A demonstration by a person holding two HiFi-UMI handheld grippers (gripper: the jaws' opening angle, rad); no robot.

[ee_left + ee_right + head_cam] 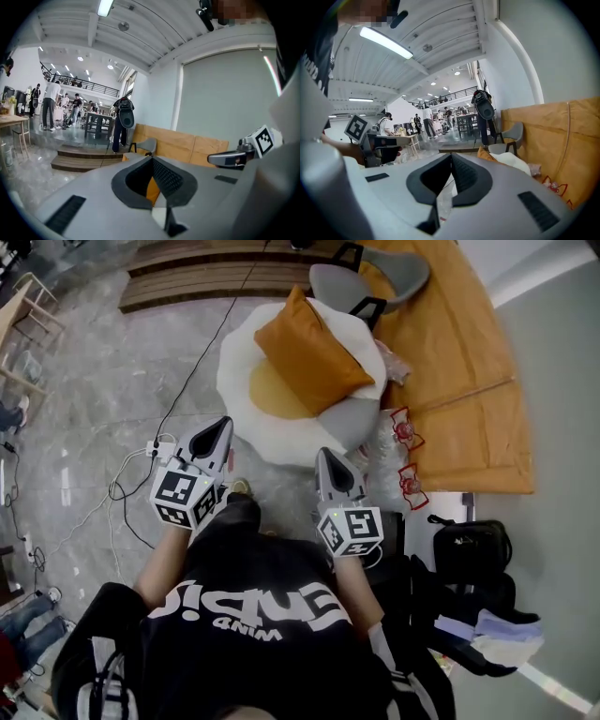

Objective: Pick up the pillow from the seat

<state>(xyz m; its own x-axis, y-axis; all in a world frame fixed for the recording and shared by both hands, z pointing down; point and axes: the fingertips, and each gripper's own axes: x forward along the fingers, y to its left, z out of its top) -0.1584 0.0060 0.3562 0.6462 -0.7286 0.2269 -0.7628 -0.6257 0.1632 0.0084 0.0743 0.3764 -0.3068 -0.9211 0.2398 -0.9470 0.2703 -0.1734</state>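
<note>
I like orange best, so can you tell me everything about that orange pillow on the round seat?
The orange pillow is square, plump and soft-looking, like smooth cloth. It lies turned like a diamond on the white round seat, covering part of its yellow middle. Nothing grips it: the left gripper and right gripper are shut, short of it.

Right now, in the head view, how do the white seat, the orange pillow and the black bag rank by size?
Largest to smallest as they look:
1. white seat, clearly the biggest
2. orange pillow, lying on the seat
3. black bag, noticeably smaller than the pillow
</note>
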